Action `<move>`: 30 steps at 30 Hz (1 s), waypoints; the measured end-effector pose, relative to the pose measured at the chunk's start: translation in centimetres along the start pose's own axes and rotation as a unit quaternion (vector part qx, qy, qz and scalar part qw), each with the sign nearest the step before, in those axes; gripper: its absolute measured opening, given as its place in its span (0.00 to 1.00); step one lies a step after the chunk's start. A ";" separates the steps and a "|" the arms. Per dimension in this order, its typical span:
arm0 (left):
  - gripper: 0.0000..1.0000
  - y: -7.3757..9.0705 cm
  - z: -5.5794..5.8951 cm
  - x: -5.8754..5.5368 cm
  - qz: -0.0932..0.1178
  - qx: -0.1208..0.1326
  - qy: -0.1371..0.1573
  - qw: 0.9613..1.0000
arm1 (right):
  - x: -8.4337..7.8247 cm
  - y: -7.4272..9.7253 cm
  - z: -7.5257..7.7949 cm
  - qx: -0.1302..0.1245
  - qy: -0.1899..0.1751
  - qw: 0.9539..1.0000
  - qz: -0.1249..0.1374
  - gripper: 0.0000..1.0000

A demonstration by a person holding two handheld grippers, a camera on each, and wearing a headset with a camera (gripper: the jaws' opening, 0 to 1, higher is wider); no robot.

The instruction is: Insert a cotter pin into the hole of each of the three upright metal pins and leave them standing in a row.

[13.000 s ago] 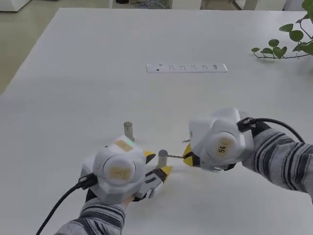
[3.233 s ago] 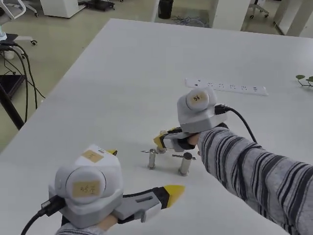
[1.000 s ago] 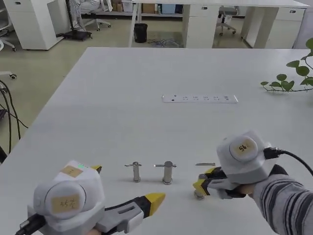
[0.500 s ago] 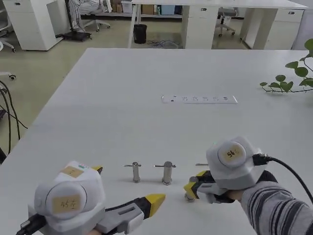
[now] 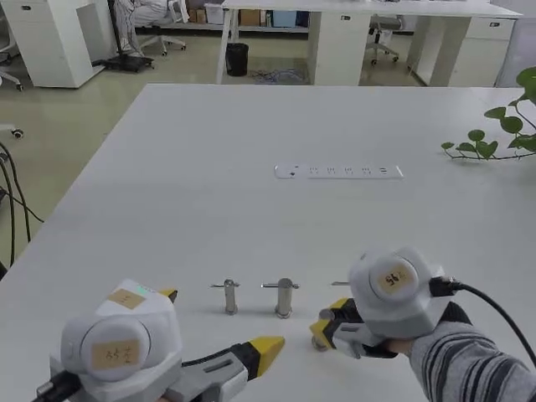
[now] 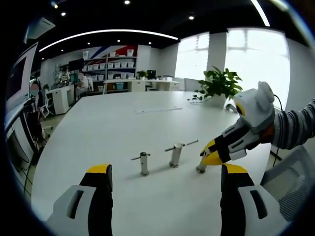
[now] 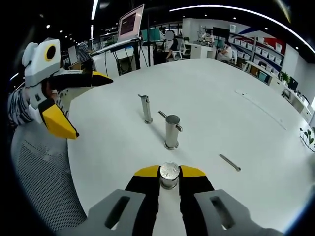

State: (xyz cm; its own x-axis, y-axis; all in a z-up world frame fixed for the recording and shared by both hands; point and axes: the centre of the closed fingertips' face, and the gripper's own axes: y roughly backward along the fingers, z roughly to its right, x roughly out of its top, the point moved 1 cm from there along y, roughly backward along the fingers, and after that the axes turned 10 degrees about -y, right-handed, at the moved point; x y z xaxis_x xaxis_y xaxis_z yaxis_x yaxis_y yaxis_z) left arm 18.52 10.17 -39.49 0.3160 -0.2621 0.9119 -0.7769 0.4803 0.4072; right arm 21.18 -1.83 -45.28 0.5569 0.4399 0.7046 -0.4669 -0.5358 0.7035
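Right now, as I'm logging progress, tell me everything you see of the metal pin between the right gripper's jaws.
The metal pin is a short silvery cylinder, steel by its look, with a flat shiny round top. It stands upright on the white table, clamped between the yellow-tipped jaws of the right gripper. No cotter pin crosses it; its hole is hidden. The nearest fitted pin stands apart from it; a loose cotter pin lies beside it, not touching.
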 end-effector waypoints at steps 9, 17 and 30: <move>0.90 -0.1 0.4 0.0 -0.001 -0.004 0.000 1.000 | -0.3 0.2 -0.1 0.005 -0.008 1.000 0.004 0.19; 0.92 -0.1 0.5 0.1 0.001 -0.005 0.001 1.000 | -1.6 1.5 0.3 0.023 -0.001 1.000 -0.007 0.25; 0.95 -0.1 0.3 0.0 -0.002 -0.004 -0.009 1.000 | -2.1 3.1 4.7 0.036 0.062 0.996 -0.062 0.25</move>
State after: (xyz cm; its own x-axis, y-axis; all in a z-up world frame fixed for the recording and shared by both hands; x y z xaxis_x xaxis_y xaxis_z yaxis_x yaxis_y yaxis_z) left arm 18.43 9.84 -39.50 0.3092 -0.2786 0.9093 -0.7715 0.4856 0.4111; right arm 21.80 -7.78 -44.99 0.5160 0.5882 0.6226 -0.3472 -0.5209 0.7798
